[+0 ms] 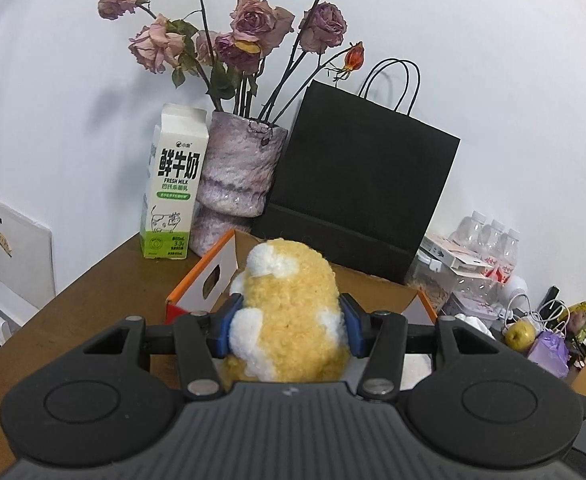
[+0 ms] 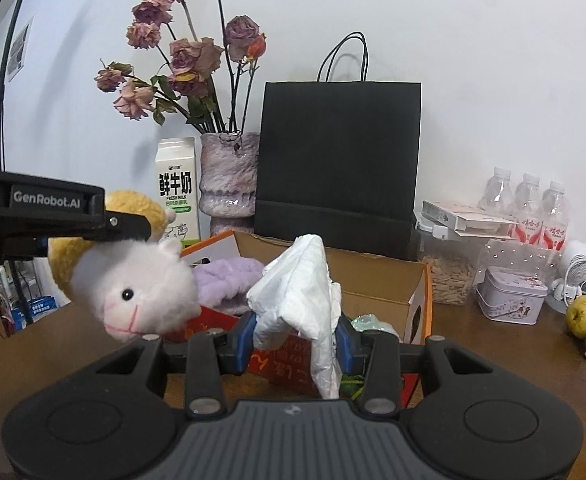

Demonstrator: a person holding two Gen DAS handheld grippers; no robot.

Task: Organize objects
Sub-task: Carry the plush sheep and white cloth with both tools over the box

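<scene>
Left wrist view first: the left gripper [image 1: 291, 326] has its blue pads clamped on the sides of a fluffy yellow-and-white plush sheep [image 1: 289, 312], held in the air just in front of the open orange-edged cardboard box [image 1: 207, 276], which sits on the brown wooden table [image 1: 73, 328] near its back edge. Behind the box, from the left, stand a white-and-green milk carton [image 1: 173, 188], a mottled purple ceramic vase of dried roses [image 1: 239, 168] and a black paper carrier bag [image 1: 357, 184].

Over to the right wrist view: the sheep's white face [image 2: 141, 296] hangs low on the left, and the right gripper [image 2: 297, 340] pinches a crumpled white plastic bag [image 2: 305, 296] above the box, where a lilac fluffy cloth [image 2: 225, 280] already lies.

The risks, as I judge them: the plush compresses, so it may slide out of the pads and land on the table instead of in the box. The limp bag has a long tail that could snag the box's near wall. With both hands close together, they could bump. A wide swing might knock the carton or the vase.
</scene>
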